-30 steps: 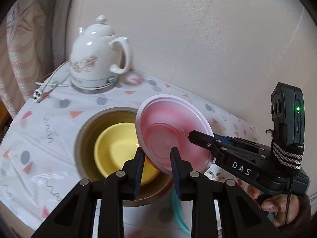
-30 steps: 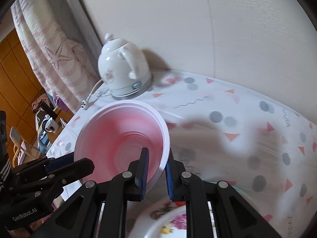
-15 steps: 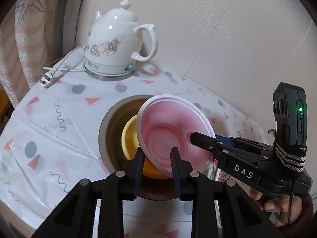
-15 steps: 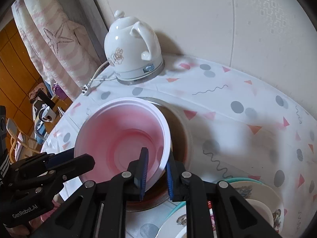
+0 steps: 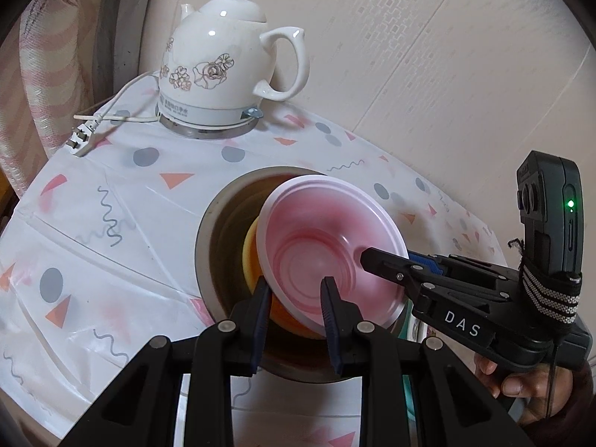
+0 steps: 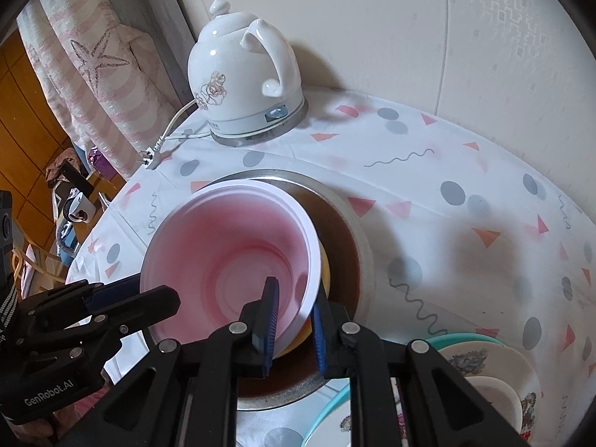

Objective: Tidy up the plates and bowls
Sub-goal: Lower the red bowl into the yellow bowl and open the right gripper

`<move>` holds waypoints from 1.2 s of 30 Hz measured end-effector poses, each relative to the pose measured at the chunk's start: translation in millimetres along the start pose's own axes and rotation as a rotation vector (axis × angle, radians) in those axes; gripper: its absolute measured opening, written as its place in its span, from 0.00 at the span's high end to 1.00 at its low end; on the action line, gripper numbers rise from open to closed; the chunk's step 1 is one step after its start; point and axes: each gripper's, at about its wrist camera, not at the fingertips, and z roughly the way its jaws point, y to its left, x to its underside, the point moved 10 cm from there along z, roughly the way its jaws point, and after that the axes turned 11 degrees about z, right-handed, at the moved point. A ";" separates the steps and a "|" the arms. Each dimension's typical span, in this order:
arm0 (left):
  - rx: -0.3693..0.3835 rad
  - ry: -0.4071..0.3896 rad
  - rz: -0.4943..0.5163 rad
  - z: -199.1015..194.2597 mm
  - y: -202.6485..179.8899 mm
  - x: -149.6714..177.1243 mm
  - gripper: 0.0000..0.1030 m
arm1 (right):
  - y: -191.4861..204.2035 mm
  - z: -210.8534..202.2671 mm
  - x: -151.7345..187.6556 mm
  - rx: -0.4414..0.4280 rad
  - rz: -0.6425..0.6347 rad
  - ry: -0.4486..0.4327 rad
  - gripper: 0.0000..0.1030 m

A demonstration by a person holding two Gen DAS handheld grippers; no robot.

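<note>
A pink plastic bowl [image 5: 327, 246] is held tilted between both grippers, low over a yellow bowl [image 5: 250, 246] that sits inside a large metal bowl [image 5: 219, 223]. My left gripper [image 5: 294, 294] grips its near rim, one finger inside and one outside. My right gripper [image 6: 294, 298] grips the opposite rim the same way; it also shows in the left wrist view [image 5: 387, 257]. In the right wrist view the pink bowl [image 6: 231, 253] covers most of the yellow bowl [image 6: 325, 268] within the metal bowl [image 6: 357, 231].
A white ceramic kettle [image 5: 227, 70] with its cord and plug [image 5: 83, 134] stands behind the bowls near the wall. A stack of floral plates on a teal plate [image 6: 484, 372] lies at the right. The table's edge drops off at the left.
Both grippers have carried the pink bowl forward and down, closer over the yellow bowl in the metal bowl. The kettle looms nearer.
</note>
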 end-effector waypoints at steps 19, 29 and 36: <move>-0.014 0.022 0.010 8.4 3.7 4.8 0.75 | 0.7 10.5 1.2 0.010 -0.004 0.016 0.84; -0.014 0.028 0.006 11.7 6.2 6.1 0.75 | 0.4 10.2 1.0 -0.003 0.003 0.015 0.84; -0.021 0.028 0.000 12.6 9.3 6.3 0.75 | 1.2 9.6 0.7 -0.009 0.001 0.015 0.81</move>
